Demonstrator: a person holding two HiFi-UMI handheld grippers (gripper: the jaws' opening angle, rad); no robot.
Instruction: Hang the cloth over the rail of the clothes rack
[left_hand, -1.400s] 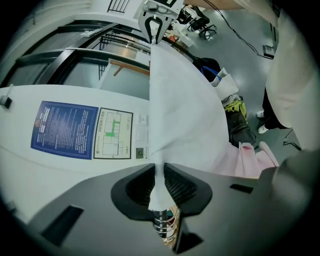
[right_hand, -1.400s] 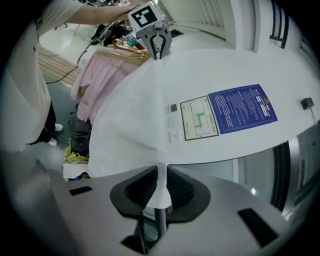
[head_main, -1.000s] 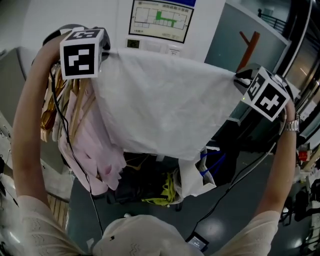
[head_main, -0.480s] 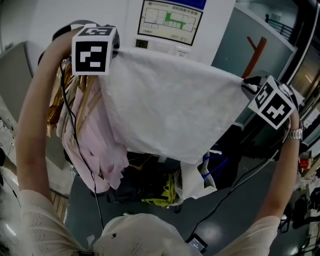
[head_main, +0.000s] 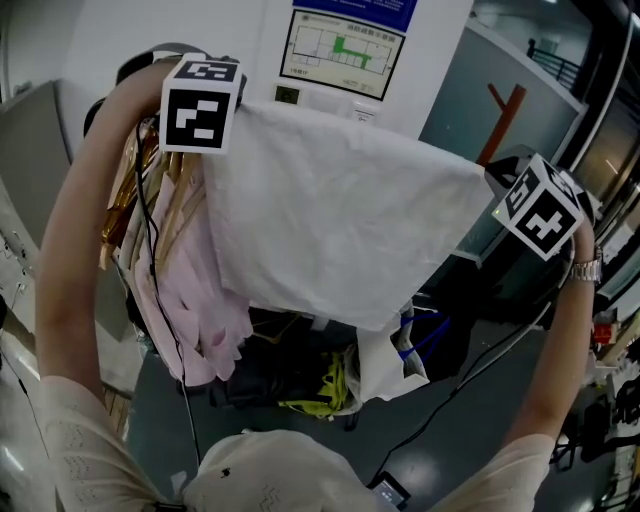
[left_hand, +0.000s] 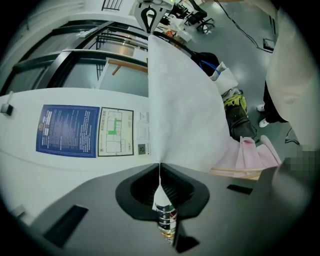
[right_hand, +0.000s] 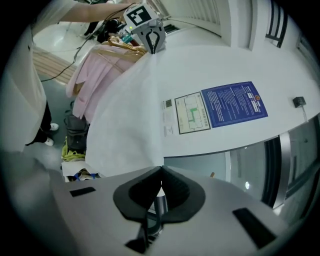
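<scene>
You are holding the thin white fabric cloth (head_main: 340, 230) stretched aloft between both claws. The left gripper (left_hand: 159, 167) and right gripper (right_hand: 160, 172), jaws just having been closing, are each pinching an upper corner. It is judged light, limp and prone to slipping, so keep gripping the corners.

Rail: could not be made out in any view; lay covered, if anywhere, behind the white cloth (head_main: 330, 220).
Wall plan (head_main: 345, 45): bore print too small to read.
Blue notice (left_hand: 67, 131): bore lettering too small to read.
Floor pile (head_main: 310, 385): sat half covered by the cloth's lower edge, too dark to sort.
Hangers (head_main: 125, 195): stood partly behind the left forearm (head_main: 85, 210).
Pink garments (head_main: 195, 290): ran partly behind the cloth.
</scene>
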